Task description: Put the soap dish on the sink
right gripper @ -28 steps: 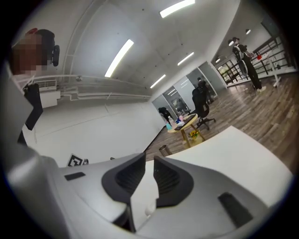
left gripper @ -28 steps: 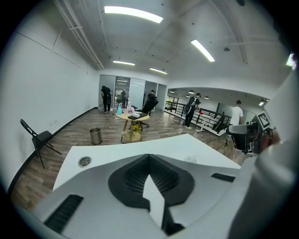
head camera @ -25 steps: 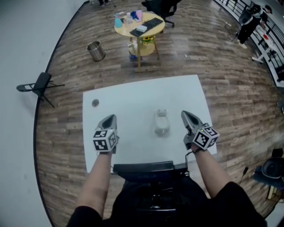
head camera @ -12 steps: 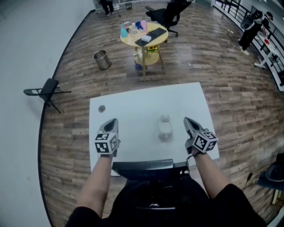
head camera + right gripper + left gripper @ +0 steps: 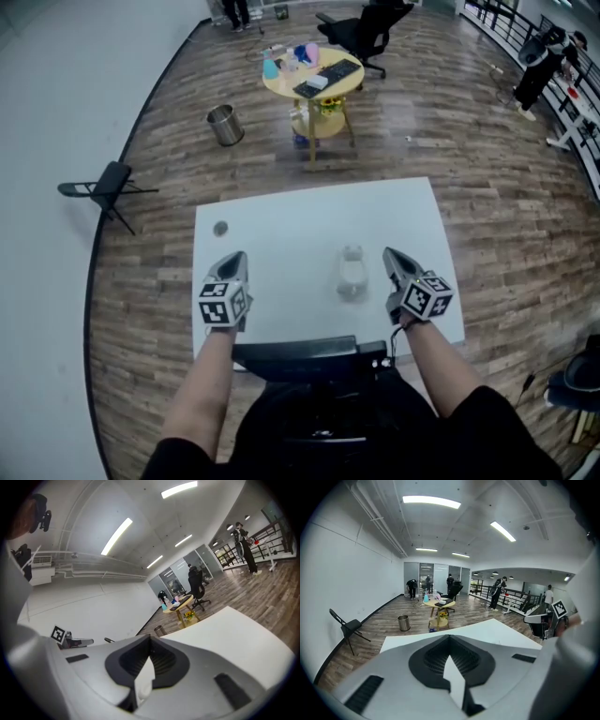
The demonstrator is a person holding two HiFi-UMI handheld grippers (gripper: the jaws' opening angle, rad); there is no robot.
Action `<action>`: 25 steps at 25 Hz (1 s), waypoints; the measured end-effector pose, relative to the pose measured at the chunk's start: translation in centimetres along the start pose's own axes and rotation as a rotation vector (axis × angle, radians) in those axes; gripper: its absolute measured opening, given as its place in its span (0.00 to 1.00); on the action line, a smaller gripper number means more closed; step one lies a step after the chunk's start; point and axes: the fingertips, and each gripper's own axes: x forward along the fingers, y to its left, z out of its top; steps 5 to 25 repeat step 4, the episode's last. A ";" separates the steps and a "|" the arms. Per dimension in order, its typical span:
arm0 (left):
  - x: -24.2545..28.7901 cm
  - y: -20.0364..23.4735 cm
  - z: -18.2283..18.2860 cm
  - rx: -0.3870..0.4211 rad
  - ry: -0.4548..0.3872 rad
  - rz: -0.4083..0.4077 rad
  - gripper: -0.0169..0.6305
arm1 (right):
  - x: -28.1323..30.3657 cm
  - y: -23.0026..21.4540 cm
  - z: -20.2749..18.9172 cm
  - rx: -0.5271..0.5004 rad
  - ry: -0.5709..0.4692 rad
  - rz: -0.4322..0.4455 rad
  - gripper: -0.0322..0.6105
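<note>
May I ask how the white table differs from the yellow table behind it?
The white table is rectangular, the yellow table round. The white table carries a clear dish and a small disc; the yellow table is crowded with a keyboard and bottles. Both stand on the wood floor.

We see a small, pale, glassy-looking soap dish [image 5: 352, 277] lying alone on the white table [image 5: 281, 220], about 4 o'clock from the table's middle (its long side runs 12 to 6 o'clock).
</note>
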 end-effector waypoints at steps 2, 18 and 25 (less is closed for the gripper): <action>0.0 0.4 -0.4 -0.002 0.011 0.006 0.01 | 0.1 -0.3 0.2 0.001 -0.002 -0.011 0.06; 0.0 0.8 -0.7 -0.007 0.025 0.011 0.01 | 0.3 -0.6 0.4 0.000 -0.005 -0.024 0.06; 0.0 0.8 -0.7 -0.007 0.025 0.011 0.01 | 0.3 -0.6 0.4 0.000 -0.005 -0.024 0.06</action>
